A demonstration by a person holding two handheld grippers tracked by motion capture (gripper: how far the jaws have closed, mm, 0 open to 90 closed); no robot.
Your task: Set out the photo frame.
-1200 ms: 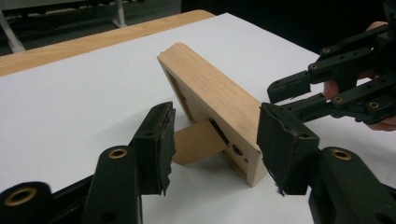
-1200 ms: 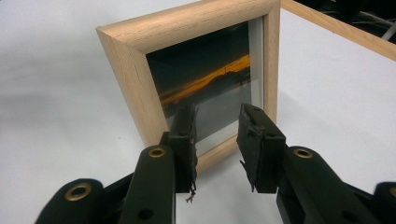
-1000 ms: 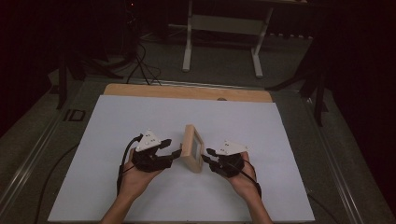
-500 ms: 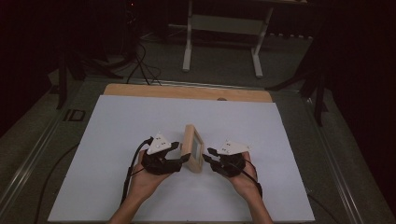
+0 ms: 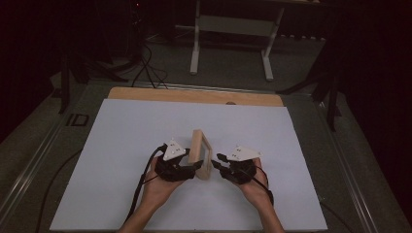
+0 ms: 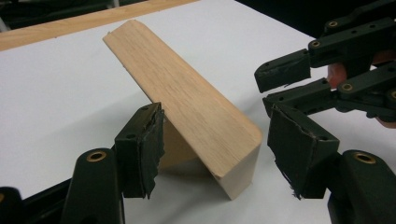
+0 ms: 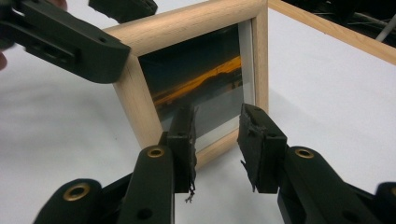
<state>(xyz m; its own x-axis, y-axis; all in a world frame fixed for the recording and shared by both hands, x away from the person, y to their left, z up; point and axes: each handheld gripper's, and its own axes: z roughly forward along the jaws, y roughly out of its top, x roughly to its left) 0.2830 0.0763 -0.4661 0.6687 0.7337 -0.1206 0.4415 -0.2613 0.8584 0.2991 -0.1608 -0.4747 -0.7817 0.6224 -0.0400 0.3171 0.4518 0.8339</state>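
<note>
Two open grippers flanking frame (image 5: 201, 154)

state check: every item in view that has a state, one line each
Light wooden picture frame: standing on edge on the white sheet, tilted, dark picture with an orange streak behind its glass.
Left gripper: open, jaws astride the frame's near corner.
Right gripper: open, jaws at the frame's lower edge.

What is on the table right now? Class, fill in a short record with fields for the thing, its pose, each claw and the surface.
thing: wooden picture frame
pose: standing on edge, tilted
glass side: faces the right claw
left claw: open, jaws either side of the frame's near end
right claw: open, close to the frame's lower edge, not gripping
surface: white table with a wooden strip along the far edge
</note>
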